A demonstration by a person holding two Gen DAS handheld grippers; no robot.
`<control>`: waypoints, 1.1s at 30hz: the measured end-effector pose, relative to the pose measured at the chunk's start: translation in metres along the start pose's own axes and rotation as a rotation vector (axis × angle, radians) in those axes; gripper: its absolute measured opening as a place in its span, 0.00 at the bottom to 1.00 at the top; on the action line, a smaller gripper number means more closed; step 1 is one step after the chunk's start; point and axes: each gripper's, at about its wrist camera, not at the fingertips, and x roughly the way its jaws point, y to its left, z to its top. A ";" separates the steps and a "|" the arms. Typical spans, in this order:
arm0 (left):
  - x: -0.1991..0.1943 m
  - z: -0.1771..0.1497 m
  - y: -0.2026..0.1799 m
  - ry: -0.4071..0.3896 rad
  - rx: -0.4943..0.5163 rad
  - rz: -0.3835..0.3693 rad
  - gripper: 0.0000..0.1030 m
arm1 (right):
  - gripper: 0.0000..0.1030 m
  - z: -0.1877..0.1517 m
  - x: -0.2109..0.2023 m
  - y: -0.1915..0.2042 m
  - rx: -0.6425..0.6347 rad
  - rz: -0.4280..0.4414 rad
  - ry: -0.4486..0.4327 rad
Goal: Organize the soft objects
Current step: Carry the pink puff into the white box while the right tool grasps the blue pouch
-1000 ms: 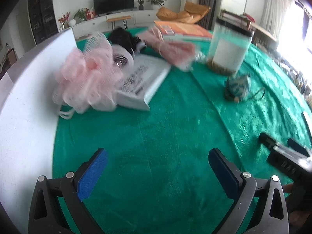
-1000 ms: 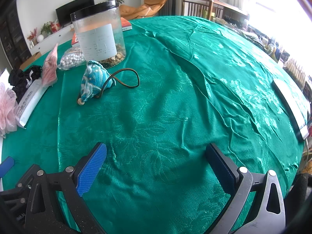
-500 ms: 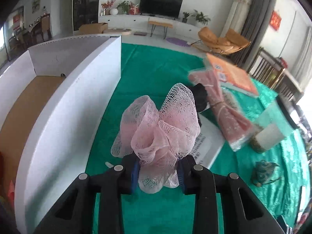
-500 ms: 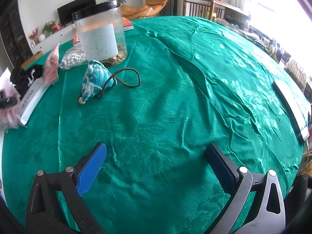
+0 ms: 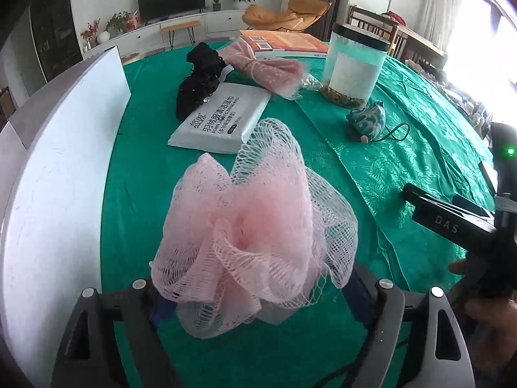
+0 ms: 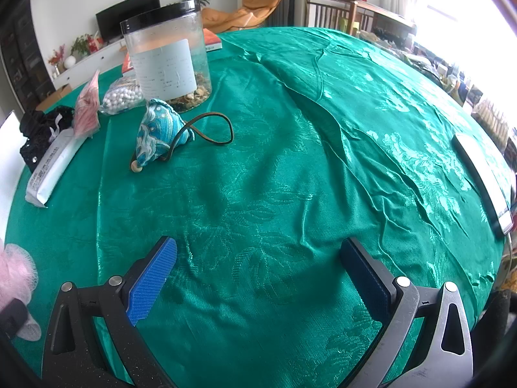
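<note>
A pink mesh bath puff point(image 5: 252, 232) sits between the jaws of my left gripper point(image 5: 258, 294), which stand wide around it and only loosely touch it. The puff's edge shows in the right wrist view point(image 6: 14, 271) at far left. A white-walled box point(image 5: 61, 161) stands to the left. On the green cloth lie a black lace piece point(image 5: 200, 77), a pink fabric bundle point(image 5: 265, 68) and a blue embroidered pouch point(image 6: 158, 135) with a cord. My right gripper point(image 6: 258, 274) is open and empty above the cloth.
A white wipes pack point(image 5: 223, 116) lies beyond the puff. A clear jar with a black lid point(image 6: 168, 58), a bag of white beads point(image 6: 124, 97) and an orange book point(image 5: 284, 42) stand further back. A flat dark device point(image 6: 484, 184) lies at the right table edge.
My left gripper's jaws have spread apart around the pink puff and the view has swung from the box back toward the table. The right gripper has stayed still.
</note>
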 end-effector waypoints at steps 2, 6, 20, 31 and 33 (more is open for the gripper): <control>0.011 0.001 -0.003 -0.001 0.007 0.032 0.82 | 0.99 -0.001 0.000 0.000 0.000 -0.001 0.000; 0.021 -0.002 0.005 -0.019 -0.008 0.057 0.95 | 0.99 -0.001 0.000 0.000 0.000 -0.001 0.000; 0.022 -0.002 0.007 -0.020 -0.013 0.035 1.00 | 0.97 0.010 -0.003 -0.023 0.017 0.160 -0.008; 0.013 0.003 0.036 -0.001 -0.142 0.005 0.64 | 0.93 0.086 0.045 0.040 -0.255 0.383 0.060; 0.007 -0.001 0.041 -0.030 -0.149 -0.003 0.31 | 0.31 0.088 0.050 0.043 -0.292 0.320 0.048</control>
